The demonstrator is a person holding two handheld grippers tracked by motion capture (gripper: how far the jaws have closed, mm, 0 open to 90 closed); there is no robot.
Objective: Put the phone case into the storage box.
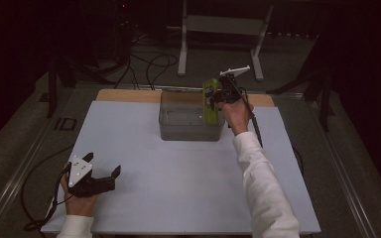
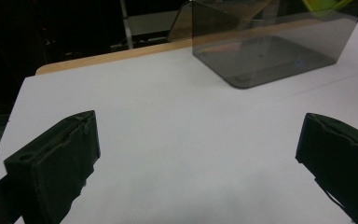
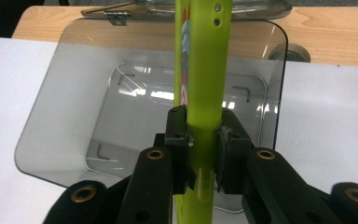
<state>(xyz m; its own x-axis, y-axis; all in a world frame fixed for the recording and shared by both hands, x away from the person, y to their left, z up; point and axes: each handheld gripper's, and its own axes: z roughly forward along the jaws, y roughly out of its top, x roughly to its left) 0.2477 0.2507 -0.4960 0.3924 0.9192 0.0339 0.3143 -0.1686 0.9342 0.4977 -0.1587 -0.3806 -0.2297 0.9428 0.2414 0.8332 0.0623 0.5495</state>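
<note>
At the near left of the white surface [image 1: 178,173], the left tongs [image 1: 110,174] are held spread wide with nothing between them. Farther right, a clear box [image 1: 191,123] is seen, and above its right end a lime-green strip [image 3: 204,70] is clamped in the right tongs [image 3: 200,140].

Dim room — grey floor [image 1: 25,124], cables [image 1: 149,67]

We wear white long sleeves [image 1: 265,188]. Our tongs [image 3: 200,154] are black with brass-ringed screw holes; the left tongs [image 1: 101,179] carry a grey three-cornered plate and black cable.
</note>
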